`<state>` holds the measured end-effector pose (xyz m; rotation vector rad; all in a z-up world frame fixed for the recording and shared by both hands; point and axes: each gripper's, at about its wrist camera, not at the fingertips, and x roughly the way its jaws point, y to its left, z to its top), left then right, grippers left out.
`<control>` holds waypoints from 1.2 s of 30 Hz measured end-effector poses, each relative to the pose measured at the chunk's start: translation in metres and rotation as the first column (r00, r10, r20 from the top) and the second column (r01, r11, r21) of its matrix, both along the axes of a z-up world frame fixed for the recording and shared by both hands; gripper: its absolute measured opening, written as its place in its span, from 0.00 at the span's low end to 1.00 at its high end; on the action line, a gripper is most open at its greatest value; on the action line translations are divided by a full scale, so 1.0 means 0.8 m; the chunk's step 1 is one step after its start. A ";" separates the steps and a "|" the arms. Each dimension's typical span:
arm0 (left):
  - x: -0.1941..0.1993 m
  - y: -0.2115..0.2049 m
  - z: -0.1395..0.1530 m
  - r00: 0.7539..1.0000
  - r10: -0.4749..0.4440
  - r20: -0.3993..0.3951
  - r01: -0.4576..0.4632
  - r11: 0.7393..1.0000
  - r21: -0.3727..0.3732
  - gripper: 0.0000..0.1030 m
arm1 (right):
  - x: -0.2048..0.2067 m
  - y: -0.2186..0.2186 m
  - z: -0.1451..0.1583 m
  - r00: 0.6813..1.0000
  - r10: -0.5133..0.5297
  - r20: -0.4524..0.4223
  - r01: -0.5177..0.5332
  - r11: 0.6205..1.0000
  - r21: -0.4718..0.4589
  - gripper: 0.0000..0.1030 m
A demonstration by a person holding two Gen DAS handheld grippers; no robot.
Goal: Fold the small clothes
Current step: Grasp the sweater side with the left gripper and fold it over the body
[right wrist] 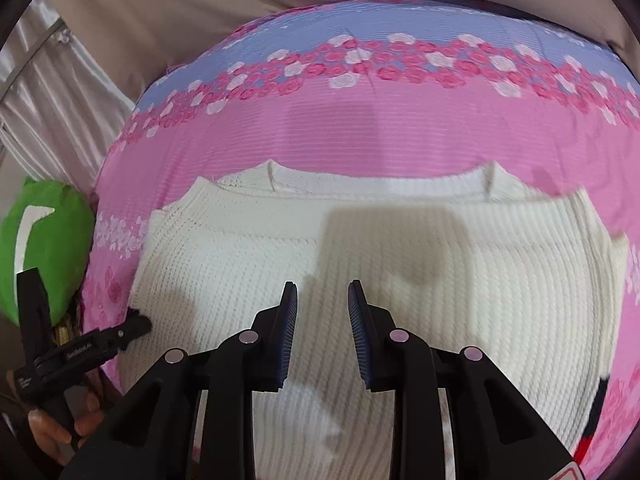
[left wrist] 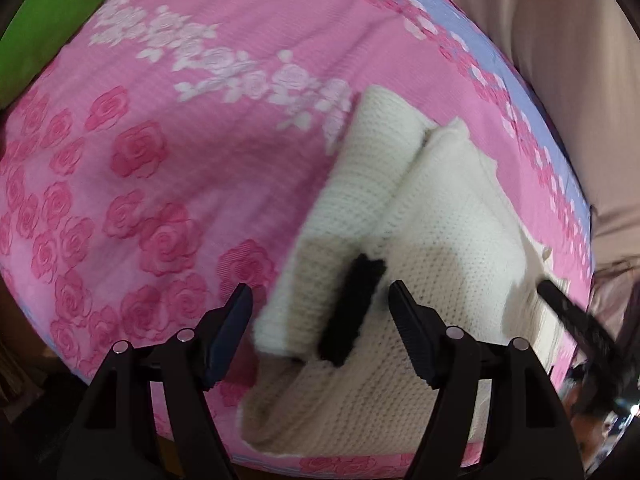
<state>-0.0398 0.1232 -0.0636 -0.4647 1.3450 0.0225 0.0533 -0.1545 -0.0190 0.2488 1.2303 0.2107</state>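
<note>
A white knit sweater (right wrist: 400, 264) lies flat on the pink rose bedspread (right wrist: 360, 128), neckline toward the far side. In the left wrist view a sleeve (left wrist: 360, 184) lies folded across the sweater body (left wrist: 440, 264) and ends in a black cuff (left wrist: 352, 312). My left gripper (left wrist: 320, 300) hangs over that cuff with its jaws wide apart, the pads touching nothing. In the right wrist view, my left gripper (right wrist: 86, 300) is at the sweater's left edge. My right gripper (right wrist: 322, 300) hovers over the sweater's middle, jaws narrowly apart and empty. One of its fingers (left wrist: 568, 312) shows at the right.
A green cushion (left wrist: 52, 20) (right wrist: 44, 248) lies beyond the bed's corner. Beige cloth (right wrist: 200, 12) hangs past the far edge of the bed. A hand (right wrist: 52, 428) grips the left tool. A dark and red striped patch (right wrist: 596, 412) shows at the sweater's lower right.
</note>
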 end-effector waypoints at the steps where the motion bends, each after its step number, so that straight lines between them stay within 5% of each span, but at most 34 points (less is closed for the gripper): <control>1: 0.002 -0.002 -0.002 1.000 -0.010 0.000 0.010 1.000 0.006 0.66 | 0.008 0.005 -0.005 1.000 0.008 -0.005 -0.008 1.000 -0.005 0.26; 7: 0.012 0.001 -0.010 1.000 0.010 -0.004 -0.010 1.000 -0.018 0.69 | 0.049 0.019 -0.044 0.999 0.036 -0.031 -0.037 0.999 -0.036 0.23; 13: 0.005 0.026 -0.012 0.997 0.081 0.018 -0.079 0.992 -0.096 0.76 | 0.019 0.002 0.005 1.000 -0.015 -0.010 0.015 0.999 0.049 0.24; 16: 0.011 0.021 -0.011 0.997 0.075 0.030 -0.073 0.995 -0.069 0.76 | -0.009 0.010 0.002 0.999 0.010 -0.049 -0.007 0.998 0.063 0.24; 17: 0.014 0.017 -0.011 0.997 0.068 0.031 -0.067 0.996 -0.054 0.73 | -0.015 0.014 -0.006 0.998 0.018 -0.066 -0.015 0.998 0.056 0.24; 21: 0.026 0.000 -0.003 1.000 0.014 0.028 -0.011 0.995 -0.094 0.29 | -0.021 0.023 -0.044 0.994 0.049 -0.100 -0.048 0.999 0.013 0.23; 26: 0.033 -0.043 0.061 0.988 -0.071 0.134 0.093 0.981 -0.169 0.20 | -0.022 0.020 -0.042 0.994 0.059 -0.087 -0.057 0.998 0.024 0.23; 31: 0.033 -0.137 0.136 0.926 -0.272 0.261 0.318 0.935 -0.154 0.20 | -0.044 -0.026 -0.020 0.999 -0.022 -0.038 0.024 0.997 0.069 0.27; 36: 0.029 -0.269 0.142 0.830 -0.491 0.264 0.532 0.839 -0.115 0.20 | -0.090 -0.105 0.002 0.986 -0.169 0.001 0.168 0.983 0.080 0.27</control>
